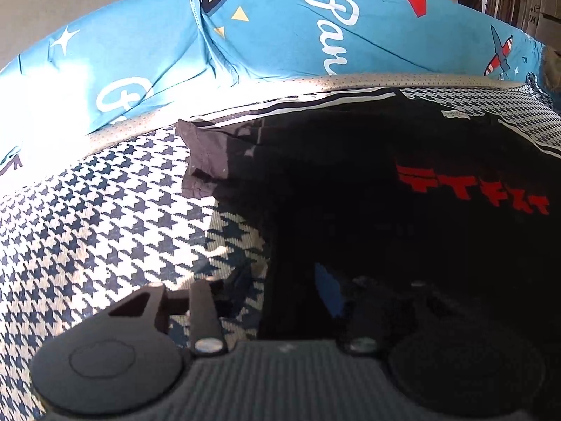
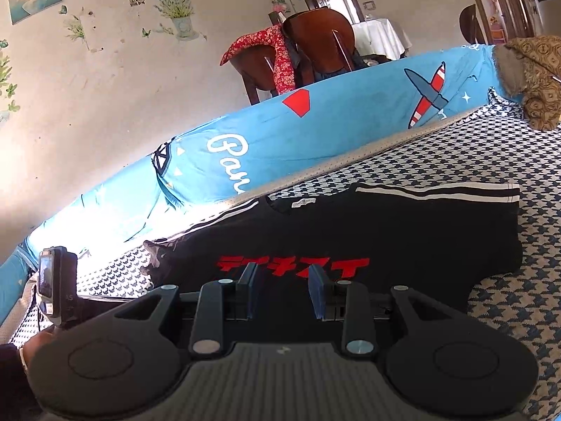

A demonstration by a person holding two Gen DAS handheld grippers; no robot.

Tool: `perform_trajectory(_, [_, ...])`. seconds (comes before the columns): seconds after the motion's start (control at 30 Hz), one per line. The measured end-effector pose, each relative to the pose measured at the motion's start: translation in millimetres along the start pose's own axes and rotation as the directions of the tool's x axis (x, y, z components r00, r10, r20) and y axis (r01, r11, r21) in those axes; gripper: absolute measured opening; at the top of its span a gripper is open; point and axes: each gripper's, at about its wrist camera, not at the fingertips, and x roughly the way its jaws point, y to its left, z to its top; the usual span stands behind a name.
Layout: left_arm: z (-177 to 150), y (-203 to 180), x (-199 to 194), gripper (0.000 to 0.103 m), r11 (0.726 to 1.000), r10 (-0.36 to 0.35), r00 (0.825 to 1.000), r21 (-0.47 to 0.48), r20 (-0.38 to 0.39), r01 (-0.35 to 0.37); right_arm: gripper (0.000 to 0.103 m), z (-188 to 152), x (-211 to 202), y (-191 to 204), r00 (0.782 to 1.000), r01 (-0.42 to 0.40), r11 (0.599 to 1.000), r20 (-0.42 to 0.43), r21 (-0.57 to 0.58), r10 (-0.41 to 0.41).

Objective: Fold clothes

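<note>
Matt black cloth shirt [image 2: 385,231] on woven houndstooth cover [image 2: 508,161]; blue cushion [image 2: 315,133] perhaps smooth cotton.

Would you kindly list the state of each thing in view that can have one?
Black T-shirt with red lettering: lying flat, front up, on the houndstooth cover.
Right gripper: jaws open, holding nothing, over the shirt's lower part.
Left gripper: state unclear in shadow, at the shirt's edge.
Blue printed sheet: draped, wrinkled.
</note>
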Motion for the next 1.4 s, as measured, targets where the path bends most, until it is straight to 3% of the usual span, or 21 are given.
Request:
perform_trajectory(0.1, [0.5, 1.0, 0.3, 0.030, 1.000, -0.001, 1.000, -0.006, 0.005, 0.001, 0.031, -0.6, -0.1, 0.6, 1.000, -0.001, 1.000, -0.001, 0.000, 0.001])
perform_trajectory(0.5, [0.8, 0.4, 3.1, 0.029, 1.000, 0.006, 1.000, -0.027, 0.023, -0.006, 0.031, -1.6, -0.6, 0.4, 1.000, -0.003, 1.000, -0.009, 0.027, 0.003])
perform_trajectory(0.73, [2.5, -3.2, 4.6, 0.017, 0.998, 0.068, 0.997, -0.021, 0.043, -0.067, 0.031, -3.5, 2.3, 6.9, 1.000, -0.013, 1.000, -0.019, 0.016, 0.013])
perform_trajectory(1.13, [6.5, 2.4, 6.6, 0.014, 0.998, 0.022, 0.999, -0.052, 0.032, -0.020, 0.031, -5.8, 6.6, 14.2, 0.999, -0.020, 1.000, -0.031, 0.009, 0.020])
perform_trajectory(1.4, [7.3, -3.8, 8.4, 0.007, 0.995, 0.092, 0.994, -0.031, 0.058, -0.090, 0.031, -6.7, 7.9, 18.4, 0.999, -0.028, 1.000, -0.037, 0.009, 0.028])
